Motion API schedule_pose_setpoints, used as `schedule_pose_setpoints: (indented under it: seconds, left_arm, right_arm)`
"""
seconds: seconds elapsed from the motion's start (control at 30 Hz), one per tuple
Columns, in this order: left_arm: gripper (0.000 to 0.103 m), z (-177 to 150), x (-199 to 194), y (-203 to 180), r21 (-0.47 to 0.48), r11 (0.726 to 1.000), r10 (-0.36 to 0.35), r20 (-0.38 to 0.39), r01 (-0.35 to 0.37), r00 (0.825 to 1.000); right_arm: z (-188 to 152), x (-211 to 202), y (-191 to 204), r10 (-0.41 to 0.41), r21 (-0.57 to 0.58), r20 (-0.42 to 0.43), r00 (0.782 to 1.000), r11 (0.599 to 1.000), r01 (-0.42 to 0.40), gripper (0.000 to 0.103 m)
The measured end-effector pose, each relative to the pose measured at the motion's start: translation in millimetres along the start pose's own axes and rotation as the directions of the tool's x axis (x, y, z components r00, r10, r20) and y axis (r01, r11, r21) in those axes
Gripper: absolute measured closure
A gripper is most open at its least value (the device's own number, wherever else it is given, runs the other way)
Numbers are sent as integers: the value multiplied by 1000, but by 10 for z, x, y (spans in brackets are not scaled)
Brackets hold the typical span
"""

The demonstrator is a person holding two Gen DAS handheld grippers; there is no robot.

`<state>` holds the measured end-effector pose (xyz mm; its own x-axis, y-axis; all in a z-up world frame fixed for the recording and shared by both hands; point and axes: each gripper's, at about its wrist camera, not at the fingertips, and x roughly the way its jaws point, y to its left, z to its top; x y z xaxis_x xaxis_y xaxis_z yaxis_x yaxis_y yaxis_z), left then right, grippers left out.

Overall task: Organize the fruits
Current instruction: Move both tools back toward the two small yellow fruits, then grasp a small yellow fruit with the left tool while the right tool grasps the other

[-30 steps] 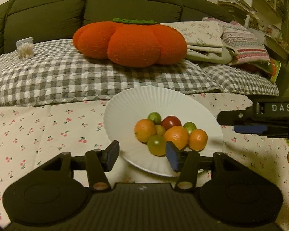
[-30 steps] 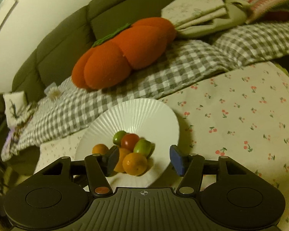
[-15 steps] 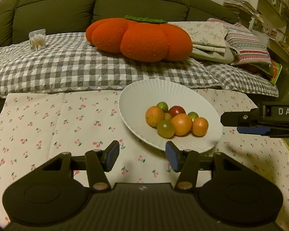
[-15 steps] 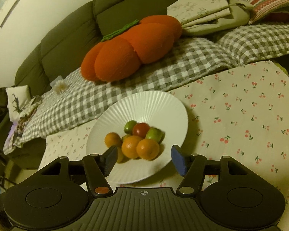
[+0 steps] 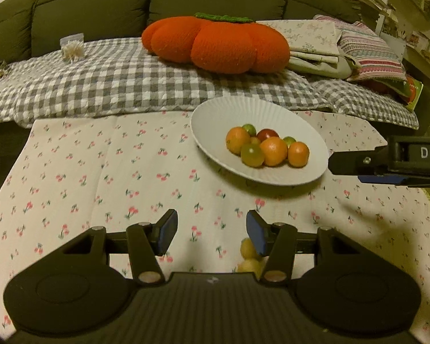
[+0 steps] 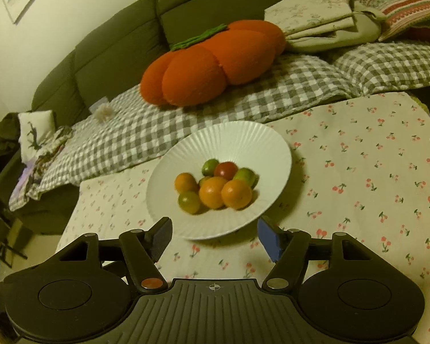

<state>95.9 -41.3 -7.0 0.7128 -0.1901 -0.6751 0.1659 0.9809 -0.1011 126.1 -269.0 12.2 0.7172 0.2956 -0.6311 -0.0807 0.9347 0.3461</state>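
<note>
A white ribbed plate [image 5: 220, 111] [image 6: 243, 137] stands on the cherry-print tablecloth [image 5: 100, 172] and holds several small fruits: oranges [image 5: 273, 151] [image 6: 236, 194], green ones [image 5: 252, 154] and a red one [image 5: 268, 135]. Two pale yellow fruits [image 5: 248, 248] lie on the cloth just under my left gripper's right finger. My left gripper [image 5: 212, 230] is open and empty, well short of the plate. My right gripper [image 6: 215, 236] is open and empty at the plate's near rim; it also shows at the right edge of the left wrist view [image 5: 387, 166].
Behind the table is a green sofa [image 5: 100, 3] under a grey checked blanket [image 5: 114, 83], with an orange pumpkin cushion [image 5: 223, 43], folded cloths and a striped pillow [image 5: 369, 54]. Shelves stand at the far right.
Both grippers have drawn back from the plate, which now looks smaller and farther. Two pale yellow fruits have come into view under the left gripper. Both stay open.
</note>
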Motion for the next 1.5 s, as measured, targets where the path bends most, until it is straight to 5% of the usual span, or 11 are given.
schedule_pose_setpoints:
  seconds: [0.37,0.83,1.17,1.5]
  left_arm:
    - [50,-277,-224,30,-25,1000,-17,-33,17,999]
    - [51,-535,63,-327,108,991,-72,-65,78,995]
    - [81,-537,229,-329,128,991,-42,-25,45,999]
    - [81,-535,241,-330,127,991,-46,-16,48,999]
  right_arm:
    - [-161,-39,262,29,-73,-43,999,997,-32,31]
    - [-278,37,372,39,-96,-90,995,994,-47,25]
    - [-311,130,355,23,-104,-110,994,994,-35,25]
    - [-323,203,338,21,-98,-119,993,995,-33,25]
